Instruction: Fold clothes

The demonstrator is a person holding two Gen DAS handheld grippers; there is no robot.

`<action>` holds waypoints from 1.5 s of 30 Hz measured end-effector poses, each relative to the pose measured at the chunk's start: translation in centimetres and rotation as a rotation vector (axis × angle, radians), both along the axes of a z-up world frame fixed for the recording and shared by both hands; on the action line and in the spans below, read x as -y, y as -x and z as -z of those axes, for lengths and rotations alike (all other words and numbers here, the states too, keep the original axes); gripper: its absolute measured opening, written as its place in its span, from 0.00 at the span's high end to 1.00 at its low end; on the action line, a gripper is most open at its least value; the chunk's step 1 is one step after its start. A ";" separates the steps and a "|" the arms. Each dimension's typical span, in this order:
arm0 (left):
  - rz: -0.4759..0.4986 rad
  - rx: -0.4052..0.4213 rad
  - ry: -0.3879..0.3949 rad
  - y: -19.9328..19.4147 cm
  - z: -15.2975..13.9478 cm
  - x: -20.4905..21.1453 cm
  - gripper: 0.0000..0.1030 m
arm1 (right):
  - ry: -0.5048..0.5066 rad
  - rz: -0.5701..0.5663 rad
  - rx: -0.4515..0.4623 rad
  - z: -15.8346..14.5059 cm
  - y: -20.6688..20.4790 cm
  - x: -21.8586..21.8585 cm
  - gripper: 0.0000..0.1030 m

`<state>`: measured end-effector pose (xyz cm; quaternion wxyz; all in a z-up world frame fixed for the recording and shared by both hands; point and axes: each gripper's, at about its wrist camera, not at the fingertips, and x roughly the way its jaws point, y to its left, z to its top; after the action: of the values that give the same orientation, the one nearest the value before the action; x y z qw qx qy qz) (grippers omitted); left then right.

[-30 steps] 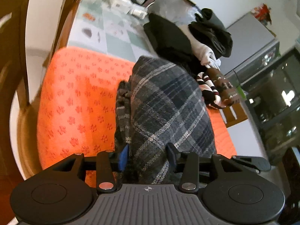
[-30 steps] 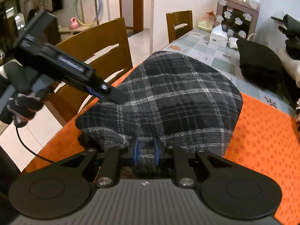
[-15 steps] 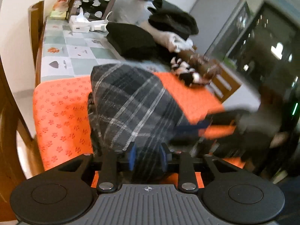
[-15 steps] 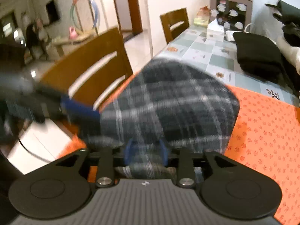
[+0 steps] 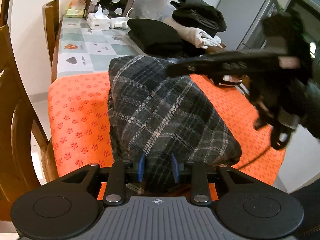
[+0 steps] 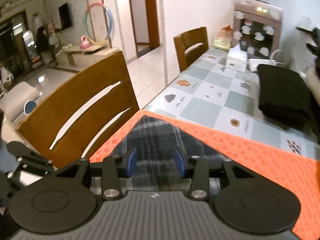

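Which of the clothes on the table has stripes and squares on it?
The grey plaid garment on the orange mat. The folded black one and the pile behind are plain.

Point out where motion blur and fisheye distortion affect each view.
Left wrist view: plaid garment and orange mat are sharp; the right gripper crossing the upper right is smeared; edges curve. Right wrist view: the plaid cloth between its blue fingers is streaked, the black folded pile is soft, the wooden chair bows.
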<state>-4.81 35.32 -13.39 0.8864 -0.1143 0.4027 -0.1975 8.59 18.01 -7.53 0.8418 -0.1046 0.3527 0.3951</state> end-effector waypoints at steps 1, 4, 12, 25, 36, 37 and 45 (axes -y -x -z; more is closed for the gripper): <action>-0.002 -0.002 0.000 0.0 0.1 0.0 0.68 | 0.007 -0.013 -0.001 0.2 -0.5 -0.8 0.55; -0.008 -0.010 -0.007 -0.1 0.3 0.1 0.67 | 0.048 -0.045 0.000 1.0 -2.0 -3.1 0.55; -0.016 -0.032 -0.047 -0.6 1.2 0.5 0.64 | 0.172 -0.054 -0.059 4.9 -5.2 -6.4 0.56; -0.030 0.025 0.040 -0.2 -0.2 -0.9 0.61 | 0.072 -0.017 -0.003 2.1 -4.0 -4.2 0.55; -0.040 0.064 0.059 -4.6 -2.1 -1.4 0.63 | 0.035 0.049 0.003 -1.7 4.4 2.7 0.55; -0.037 0.061 0.055 -5.0 -2.1 -1.3 0.63 | 0.043 0.051 0.001 -1.5 5.4 3.0 0.55; -0.002 0.016 0.025 -7.1 -1.0 -0.6 0.63 | 0.109 0.099 -0.012 1.1 10.4 3.8 0.55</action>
<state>2.30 35.95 -12.40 0.8881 -0.1243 0.3932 -0.2028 -1.83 14.19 -8.58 0.8513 -0.1302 0.3833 0.3337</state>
